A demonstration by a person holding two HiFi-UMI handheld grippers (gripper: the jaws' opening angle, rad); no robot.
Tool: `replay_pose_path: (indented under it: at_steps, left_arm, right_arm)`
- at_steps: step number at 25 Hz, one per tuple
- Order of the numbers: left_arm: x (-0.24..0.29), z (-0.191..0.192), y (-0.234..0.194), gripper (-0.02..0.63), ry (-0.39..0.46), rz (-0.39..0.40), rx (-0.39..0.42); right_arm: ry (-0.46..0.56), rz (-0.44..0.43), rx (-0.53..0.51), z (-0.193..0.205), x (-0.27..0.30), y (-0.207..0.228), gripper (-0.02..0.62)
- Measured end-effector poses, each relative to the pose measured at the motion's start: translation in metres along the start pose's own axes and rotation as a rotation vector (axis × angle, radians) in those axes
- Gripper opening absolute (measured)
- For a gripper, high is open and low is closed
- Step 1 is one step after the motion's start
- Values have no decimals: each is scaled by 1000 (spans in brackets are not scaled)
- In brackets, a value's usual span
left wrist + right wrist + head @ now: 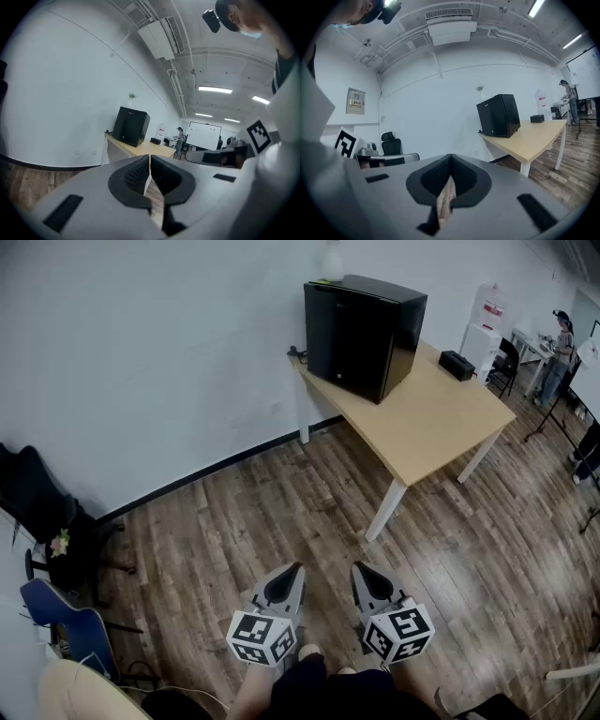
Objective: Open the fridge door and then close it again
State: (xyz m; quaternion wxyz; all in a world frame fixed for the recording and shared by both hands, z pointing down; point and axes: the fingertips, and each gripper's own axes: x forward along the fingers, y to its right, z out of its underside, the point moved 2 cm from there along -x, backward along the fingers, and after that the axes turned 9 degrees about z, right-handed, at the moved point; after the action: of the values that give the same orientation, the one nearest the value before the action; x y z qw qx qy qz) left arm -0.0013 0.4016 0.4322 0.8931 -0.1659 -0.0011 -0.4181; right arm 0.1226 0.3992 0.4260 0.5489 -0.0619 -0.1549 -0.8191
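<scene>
Two sets of fingers pressed together, both empty: left gripper (292,570), right gripper (362,570), low over floor (281,493). Fridge (361,334) stands closed on bench (441,427), well apart from me. I should walk closer, spread fingers, catch door (339,341) edge squarely.

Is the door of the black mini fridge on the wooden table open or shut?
Shut: the black mini fridge reads as a closed box in all views, every face flush, no interior showing.

My left gripper (297,568) and right gripper (358,568) sit side by side, low before me. Both tip slightly downward (jaws pressed together, nothing between them).
</scene>
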Motion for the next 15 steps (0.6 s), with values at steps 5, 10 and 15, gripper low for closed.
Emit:
replay_pose_path:
  at_steps: [5,10,15]
  left_arm:
    - [-6,-1,23,9,16,2,23]
    - [-13,0,28,9,35,-27,11]
    - [-16,1,22,9,29,-13,24]
  right_arm:
    - [0,-17,-6,2,-26,1,-9]
    - [11,24,-13,1,-38,6,-9]
    - [17,56,-28,5,-35,5,-9]
